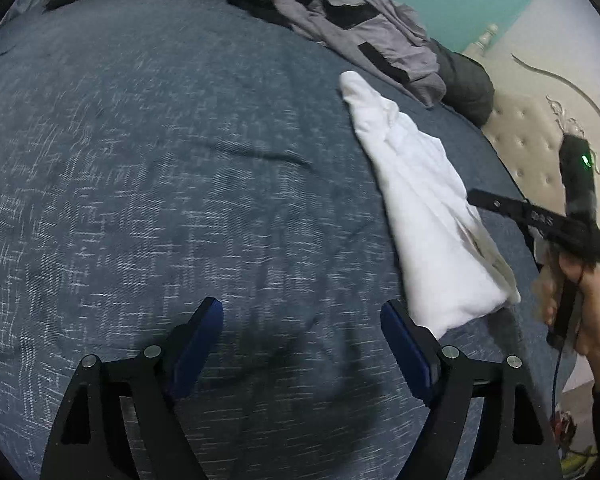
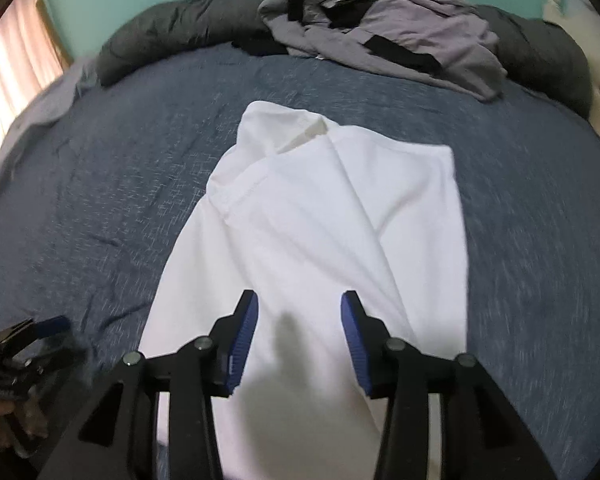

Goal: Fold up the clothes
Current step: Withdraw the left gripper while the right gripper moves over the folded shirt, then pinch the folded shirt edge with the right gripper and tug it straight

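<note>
A white garment (image 2: 320,220), folded lengthwise with its collar at the far end, lies on the blue bedspread (image 2: 100,200). My right gripper (image 2: 300,298) hovers open just above the garment's near part; its blue pads touch no cloth. In the left wrist view the same white garment (image 1: 420,220) lies to the right. My left gripper (image 1: 302,308) stands wide open over bare bedspread (image 1: 140,160), with nothing between its fingers and its right finger close to the garment's near corner. A person's hand (image 1: 592,308) holds the right tool at the far right.
A crumpled grey garment with black patches (image 2: 400,28) lies at the back of the bed against a rolled dark grey duvet (image 2: 172,28). A tufted beige headboard (image 1: 528,148) bounds the bed on the right. A lit curtain (image 2: 8,80) hangs at the left.
</note>
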